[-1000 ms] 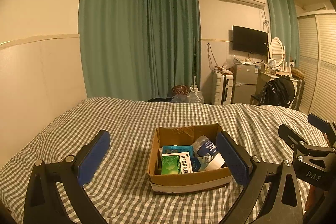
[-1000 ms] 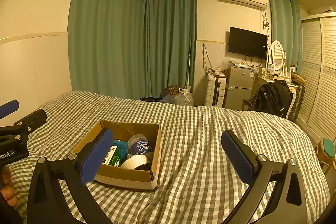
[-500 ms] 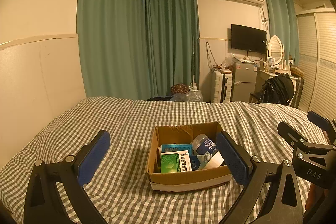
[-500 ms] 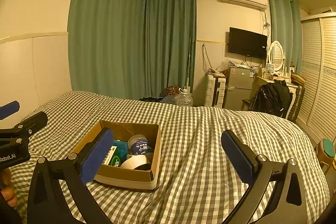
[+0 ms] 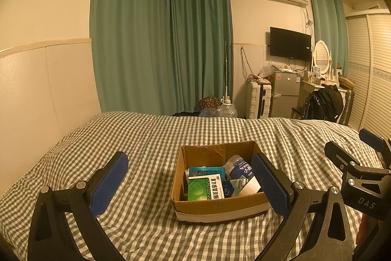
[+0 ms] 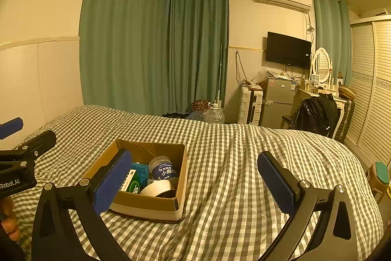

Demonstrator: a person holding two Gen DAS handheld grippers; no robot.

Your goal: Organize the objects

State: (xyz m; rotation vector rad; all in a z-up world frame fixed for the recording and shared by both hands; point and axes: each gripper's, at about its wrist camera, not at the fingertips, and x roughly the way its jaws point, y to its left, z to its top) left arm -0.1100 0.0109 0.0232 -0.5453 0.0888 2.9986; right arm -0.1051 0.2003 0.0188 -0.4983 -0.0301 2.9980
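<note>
An open cardboard box (image 5: pixel 220 206) sits on the checked bed; it also shows in the right wrist view (image 6: pixel 144 206). Inside lie a green and white medicine packet (image 5: pixel 205 187), a blue packet (image 5: pixel 206 171), a blue-labelled jar (image 5: pixel 240 168) (image 6: pixel 165 169) and a roll of white tape (image 6: pixel 157 188). My left gripper (image 5: pixel 190 182) is open and empty, held above the bed just in front of the box. My right gripper (image 6: pixel 194 181) is open and empty, to the right of the box.
The bed (image 6: pixel 232 151) is covered with a grey and white checked sheet. A white panelled wall (image 5: pixel 36 89) runs along its left side. Beyond the foot stand green curtains (image 5: pixel 158 40), a suitcase (image 5: pixel 259 99), a small fridge (image 5: pixel 284 97) and a dressing table (image 5: pixel 325 85).
Both grippers stay open and empty. The left wrist view has shifted slightly, and the box sits a little lower and closer in it. The right wrist view is almost unchanged.
</note>
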